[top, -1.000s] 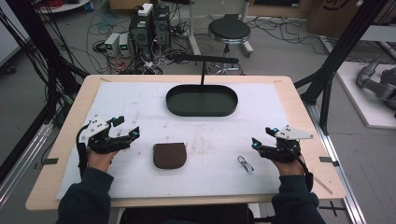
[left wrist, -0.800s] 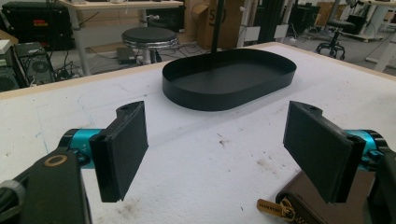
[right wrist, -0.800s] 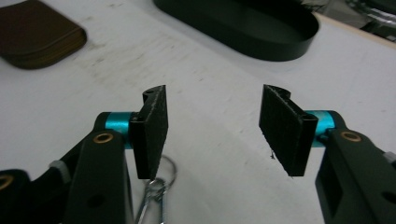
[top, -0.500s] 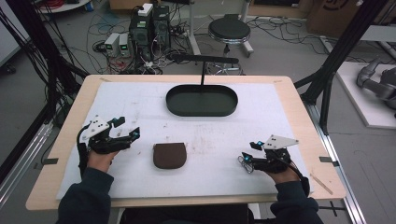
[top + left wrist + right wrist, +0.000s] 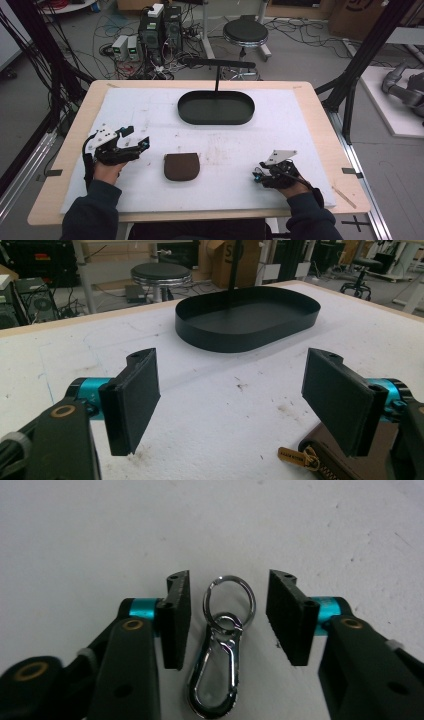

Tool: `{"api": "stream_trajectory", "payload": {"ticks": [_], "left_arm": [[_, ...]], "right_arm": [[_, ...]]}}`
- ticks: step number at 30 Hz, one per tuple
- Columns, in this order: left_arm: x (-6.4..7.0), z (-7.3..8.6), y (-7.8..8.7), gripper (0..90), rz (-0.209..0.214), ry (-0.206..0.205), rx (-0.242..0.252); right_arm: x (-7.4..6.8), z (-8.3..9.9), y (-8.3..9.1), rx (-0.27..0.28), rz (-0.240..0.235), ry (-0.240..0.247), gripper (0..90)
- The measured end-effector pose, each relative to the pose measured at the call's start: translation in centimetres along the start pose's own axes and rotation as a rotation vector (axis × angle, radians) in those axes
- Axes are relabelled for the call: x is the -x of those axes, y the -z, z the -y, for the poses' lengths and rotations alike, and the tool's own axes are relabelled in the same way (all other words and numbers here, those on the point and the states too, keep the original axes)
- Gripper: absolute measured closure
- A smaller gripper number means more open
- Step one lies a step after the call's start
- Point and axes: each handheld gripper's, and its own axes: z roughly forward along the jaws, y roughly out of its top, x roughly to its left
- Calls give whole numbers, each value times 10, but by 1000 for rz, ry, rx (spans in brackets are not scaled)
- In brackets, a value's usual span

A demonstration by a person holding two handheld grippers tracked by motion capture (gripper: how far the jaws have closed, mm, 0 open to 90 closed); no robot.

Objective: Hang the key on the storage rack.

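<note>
Keyring clip (image 5: 220, 650) lay flat on the white worktop (image 5: 300, 130), right between the right claw's (image 5: 227, 620) parted jaws, untouched. Left claw (image 5: 240, 405) gaped wide, empty, beside the brown pouch (image 5: 181, 166); beyond sat the black tray (image 5: 216, 119).

Right gripper (image 5: 258, 175) has moved left and toward the person's edge of the table since a second ago, coming down over the key clip (image 5: 220, 650), which earlier lay uncovered to its left. In the right gripper view its jaws now stand apart on either side of the clip's ring, not touching. In the high view the clip is now hidden under the gripper.
</note>
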Motion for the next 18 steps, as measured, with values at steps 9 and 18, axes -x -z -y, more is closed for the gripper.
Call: {"api": "stream_trajectory", "payload": {"ticks": [9, 18], "left_arm": [[-1, 0, 1, 232, -6, 5, 0], [-2, 1, 1, 233, -7, 7, 1]], "right_arm": [[7, 2, 8, 15, 30, -37, 707], [17, 10, 14, -9, 20, -87, 724]]}}
